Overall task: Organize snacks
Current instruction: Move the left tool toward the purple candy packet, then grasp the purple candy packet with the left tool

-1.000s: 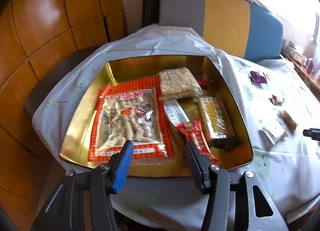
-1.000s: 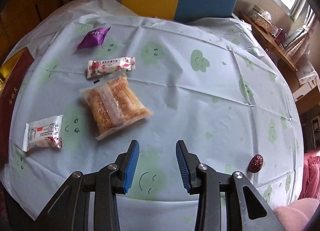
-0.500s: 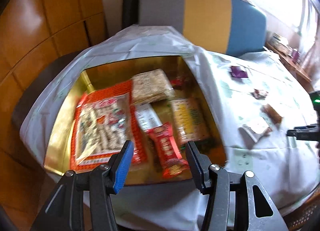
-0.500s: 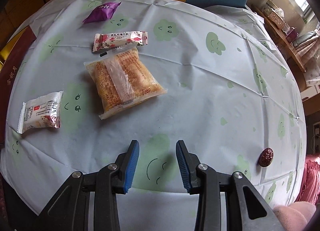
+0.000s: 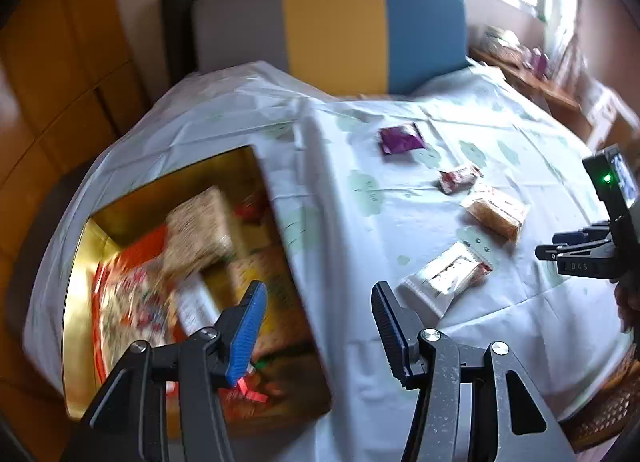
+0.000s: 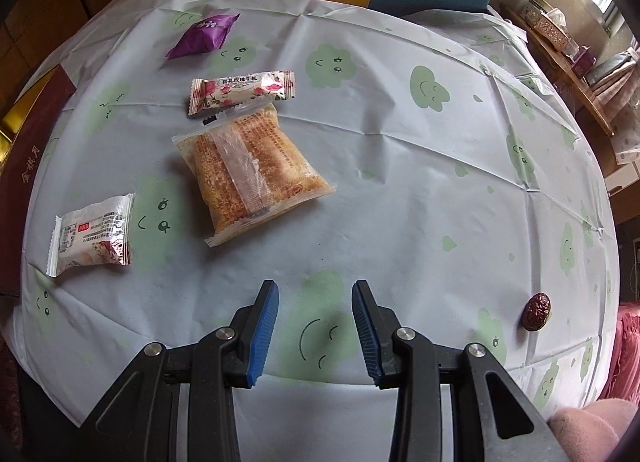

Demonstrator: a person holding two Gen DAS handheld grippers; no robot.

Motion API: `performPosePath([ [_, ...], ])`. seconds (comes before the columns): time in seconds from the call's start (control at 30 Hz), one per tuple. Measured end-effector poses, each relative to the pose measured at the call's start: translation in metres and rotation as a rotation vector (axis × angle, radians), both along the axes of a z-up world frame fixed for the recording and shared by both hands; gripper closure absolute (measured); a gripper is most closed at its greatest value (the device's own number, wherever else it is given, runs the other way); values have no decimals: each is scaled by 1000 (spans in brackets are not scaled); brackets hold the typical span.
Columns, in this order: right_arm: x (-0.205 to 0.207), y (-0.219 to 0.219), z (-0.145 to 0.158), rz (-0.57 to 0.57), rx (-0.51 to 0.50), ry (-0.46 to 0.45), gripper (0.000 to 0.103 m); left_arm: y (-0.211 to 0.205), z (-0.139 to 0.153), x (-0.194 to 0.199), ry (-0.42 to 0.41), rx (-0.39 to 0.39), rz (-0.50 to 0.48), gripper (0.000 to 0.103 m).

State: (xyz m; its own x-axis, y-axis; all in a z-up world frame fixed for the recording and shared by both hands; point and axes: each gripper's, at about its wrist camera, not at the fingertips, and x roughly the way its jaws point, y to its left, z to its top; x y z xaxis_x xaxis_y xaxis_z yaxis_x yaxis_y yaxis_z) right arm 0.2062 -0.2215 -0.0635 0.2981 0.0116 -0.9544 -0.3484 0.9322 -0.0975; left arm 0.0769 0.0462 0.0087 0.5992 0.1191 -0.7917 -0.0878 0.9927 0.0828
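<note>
You are carrying the left gripper [image 5: 316,326] with jaws spread and nothing between them, swinging it off the gold tin [image 5: 76,286] toward the loose packets, a sensible carry since the tin already holds several packs and the rest are waiting on the tablecloth [image 5: 360,165]. You are holding the right gripper [image 6: 314,326] over bare cloth, jaws apart and empty, probably waiting its turn. From its fingertips the white packet [image 6: 92,236] is lying at ten o'clock, the orange crisp-cake pack [image 6: 250,167] at eleven, the pink nougat bar [image 6: 242,91] touching that pack's far edge, the purple sachet [image 6: 204,35] beyond. Only this view is showing the red date [image 6: 537,310] at three o'clock. Only the left view, blurred, is showing the tin's contents and the other gripper at its right edge.
</note>
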Motion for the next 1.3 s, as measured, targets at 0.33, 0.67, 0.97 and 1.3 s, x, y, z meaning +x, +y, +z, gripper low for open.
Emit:
performPosePath([
  [0.33, -2, -1, 6, -11, 32, -26, 64, -32, -2, 89, 56, 69, -169, 33],
  [0.67, -1, -5, 13, -23, 73, -35, 64, -54, -23, 174, 114, 95, -272, 31],
  [0.97, 1, -8, 14, -38, 99, -36, 64, -82, -57, 229, 144, 215, -411, 29],
  [1.3, 5, -9, 13, -52, 120, -24, 64, -100, -70, 269, 116, 298, -520, 29],
])
